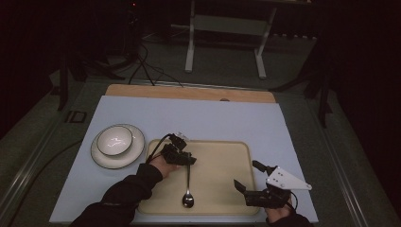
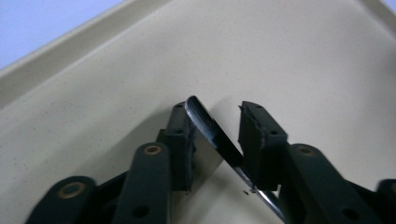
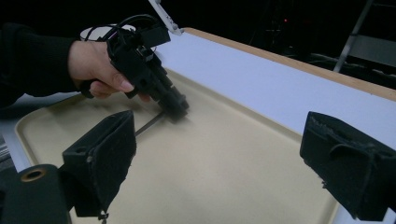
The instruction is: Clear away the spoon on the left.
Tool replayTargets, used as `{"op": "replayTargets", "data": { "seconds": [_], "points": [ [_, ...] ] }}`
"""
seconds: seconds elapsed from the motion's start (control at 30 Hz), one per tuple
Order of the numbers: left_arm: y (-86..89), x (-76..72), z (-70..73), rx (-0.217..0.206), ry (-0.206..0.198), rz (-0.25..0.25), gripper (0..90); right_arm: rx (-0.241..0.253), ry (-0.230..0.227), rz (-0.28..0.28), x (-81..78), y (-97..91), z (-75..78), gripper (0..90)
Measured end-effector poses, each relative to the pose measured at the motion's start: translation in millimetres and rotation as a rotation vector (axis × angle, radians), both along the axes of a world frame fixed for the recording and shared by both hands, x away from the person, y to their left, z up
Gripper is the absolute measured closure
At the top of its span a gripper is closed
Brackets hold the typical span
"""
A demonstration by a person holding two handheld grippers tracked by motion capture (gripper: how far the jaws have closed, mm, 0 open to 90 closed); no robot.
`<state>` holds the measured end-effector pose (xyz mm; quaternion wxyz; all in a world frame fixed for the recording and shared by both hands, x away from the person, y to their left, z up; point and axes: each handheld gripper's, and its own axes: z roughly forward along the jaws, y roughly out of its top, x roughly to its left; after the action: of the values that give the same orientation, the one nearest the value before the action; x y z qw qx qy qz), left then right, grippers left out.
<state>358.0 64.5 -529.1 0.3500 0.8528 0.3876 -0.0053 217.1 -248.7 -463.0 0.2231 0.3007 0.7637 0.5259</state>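
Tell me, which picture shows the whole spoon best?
The high view: the spoon lies full length on the tray, bowl toward the person. The left gripper view shows just its handle tip between the jaws; the right gripper view, a short bit of handle.

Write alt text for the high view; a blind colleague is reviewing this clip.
The left gripper sits over the handle of a spoon lying on a beige tray, while the right gripper hovers open at the tray's right edge. A bowl on a plate stands left.
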Motion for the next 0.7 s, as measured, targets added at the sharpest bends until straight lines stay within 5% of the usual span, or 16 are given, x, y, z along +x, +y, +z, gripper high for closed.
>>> {"op": "replayTargets", "data": {
  "seconds": [0.33, 0.7],
  "points": [
    [0.4, -1.7, 2.5, 0.016, -0.039, 0.038, 60.5, 0.002, 0.001, 0.003, 0.0, 0.0, 0.0, 11.0],
    [-8.2, -13.1, 14.8, -0.044, -0.064, 0.005, 63.3, 0.000, 0.001, 0.002, 0.0, 0.2, 0.0, 11.0]
  ]
}}
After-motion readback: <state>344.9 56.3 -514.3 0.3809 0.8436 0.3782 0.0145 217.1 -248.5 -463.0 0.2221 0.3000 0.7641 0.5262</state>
